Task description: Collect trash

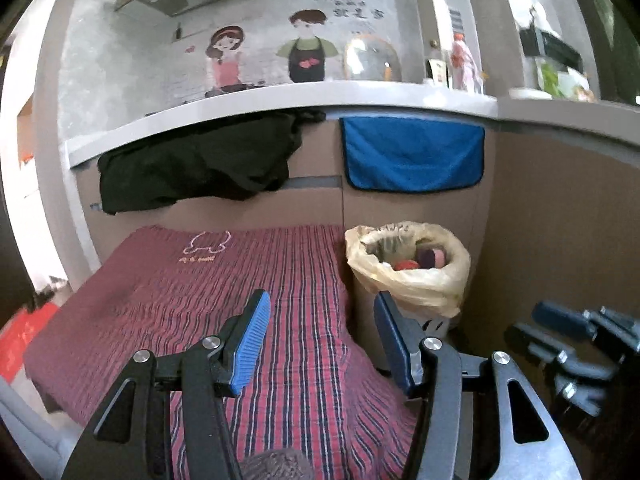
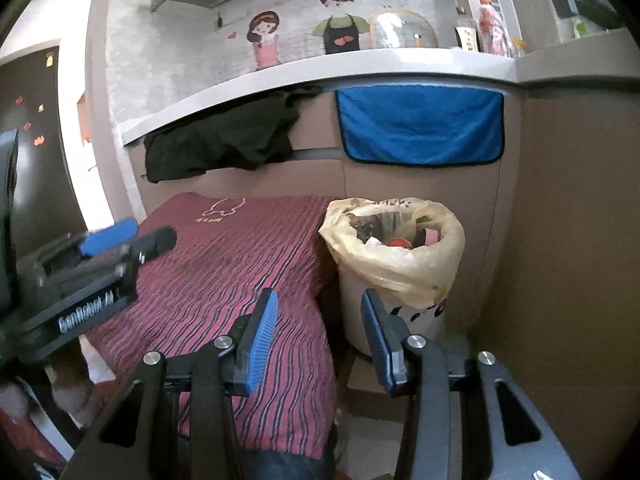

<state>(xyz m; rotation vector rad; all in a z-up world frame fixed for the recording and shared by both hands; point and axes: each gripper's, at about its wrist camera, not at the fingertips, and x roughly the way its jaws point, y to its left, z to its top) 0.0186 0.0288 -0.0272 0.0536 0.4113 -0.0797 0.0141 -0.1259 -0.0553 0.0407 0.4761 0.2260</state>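
Red striped cloth [image 1: 224,280] covers the low table on the left, and no loose trash shows on it from either wrist view. Above it the left gripper [image 1: 320,332] hangs with its jaws apart and nothing between them. To the right, just beside the cloth's edge and against the brown cabinet [image 2: 560,240], stands the bin [image 2: 394,264], lined with a yellowish plastic bag [image 2: 416,276] folded over its rim. The right gripper [image 2: 320,328] hovers near it, jaws apart and holding nothing.

The likely trouble is the liner: thin and loose, it could slip off the rim or tear if a finger catches it, and a push on the light bin might tip it.

The bin looks partly full, with a red piece [image 2: 400,243], a purple-and-pink round thing [image 2: 428,236] and crumpled scraps inside.
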